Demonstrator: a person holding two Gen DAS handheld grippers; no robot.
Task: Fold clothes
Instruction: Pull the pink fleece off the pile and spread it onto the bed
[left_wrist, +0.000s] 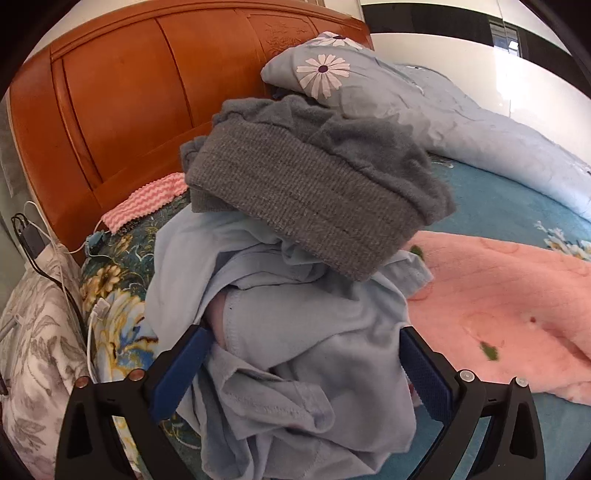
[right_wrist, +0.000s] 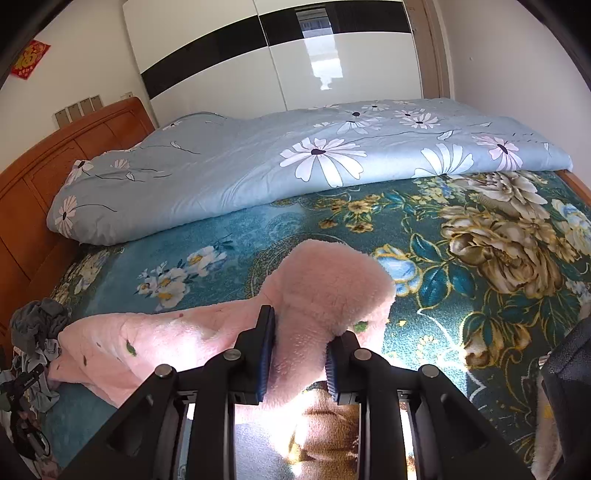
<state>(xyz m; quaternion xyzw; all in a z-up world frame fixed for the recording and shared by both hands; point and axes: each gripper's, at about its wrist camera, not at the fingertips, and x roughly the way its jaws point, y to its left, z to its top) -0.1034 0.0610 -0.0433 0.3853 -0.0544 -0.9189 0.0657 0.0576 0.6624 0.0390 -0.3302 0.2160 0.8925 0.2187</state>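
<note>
A pink fleece garment (right_wrist: 147, 343) lies spread on the teal floral bedspread (right_wrist: 461, 280). My right gripper (right_wrist: 301, 332) is shut on a bunched end of it (right_wrist: 328, 291), lifted above the bed. The same pink garment shows in the left wrist view (left_wrist: 517, 295). My left gripper (left_wrist: 303, 354) stands wide open around a crumpled light blue garment (left_wrist: 295, 332); its pads do not press it. A grey knitted sweater (left_wrist: 314, 192) lies on top of the blue one.
A wooden headboard (left_wrist: 129, 92) stands behind the pile. A folded daisy-print duvet (right_wrist: 295, 158) lies along the far side of the bed. A pink-and-white zigzag cloth (left_wrist: 144, 203), cables (left_wrist: 44, 254) and a leaf-print pillow (left_wrist: 40, 350) sit at the left.
</note>
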